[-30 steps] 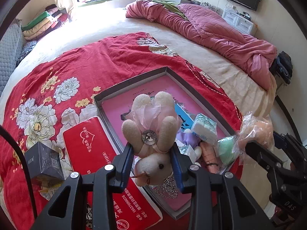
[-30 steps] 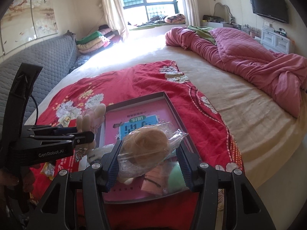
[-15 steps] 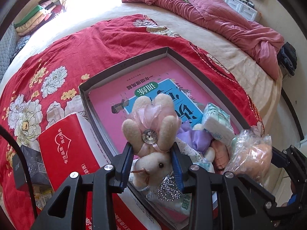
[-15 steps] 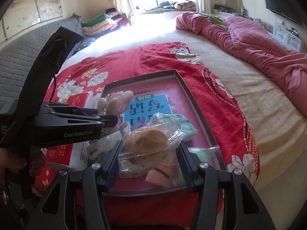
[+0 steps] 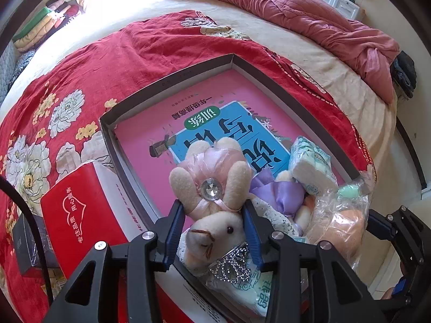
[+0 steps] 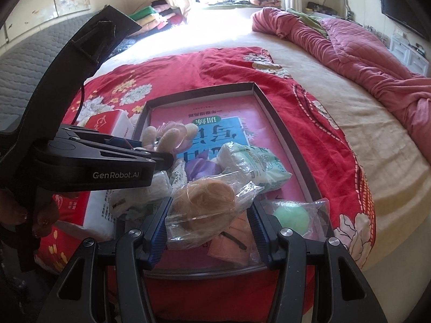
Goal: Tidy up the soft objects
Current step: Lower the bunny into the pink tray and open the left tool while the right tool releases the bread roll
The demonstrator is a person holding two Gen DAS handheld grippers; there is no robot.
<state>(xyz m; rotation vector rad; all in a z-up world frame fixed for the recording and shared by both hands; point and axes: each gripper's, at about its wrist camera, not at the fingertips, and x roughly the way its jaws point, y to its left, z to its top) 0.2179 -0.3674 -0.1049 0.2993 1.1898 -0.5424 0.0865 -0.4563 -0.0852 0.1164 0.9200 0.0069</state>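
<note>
My left gripper (image 5: 214, 212) is shut on a beige plush bear (image 5: 212, 202) in a pink bow, held over the near end of the grey box (image 5: 167, 80). My right gripper (image 6: 208, 212) is shut on a bagged tan plush (image 6: 207, 199), also over the box's near end. In the box lie a pink and blue book (image 6: 215, 126), a tissue pack (image 6: 256, 167), a purple-bowed toy (image 5: 280, 191), a bagged green ball (image 6: 292, 218) and a peach item (image 6: 231, 239). The left gripper with the bear shows in the right wrist view (image 6: 161, 158).
The box sits on a red floral blanket (image 5: 134, 53) on a bed. A red and white package (image 5: 70, 212) and a dark small box (image 5: 24, 242) lie left of it. A pink quilt (image 6: 363, 62) is bunched at the far right.
Both grippers have moved forward and lower over the box, still holding their toys. The box and its contents look closer in both views.
</note>
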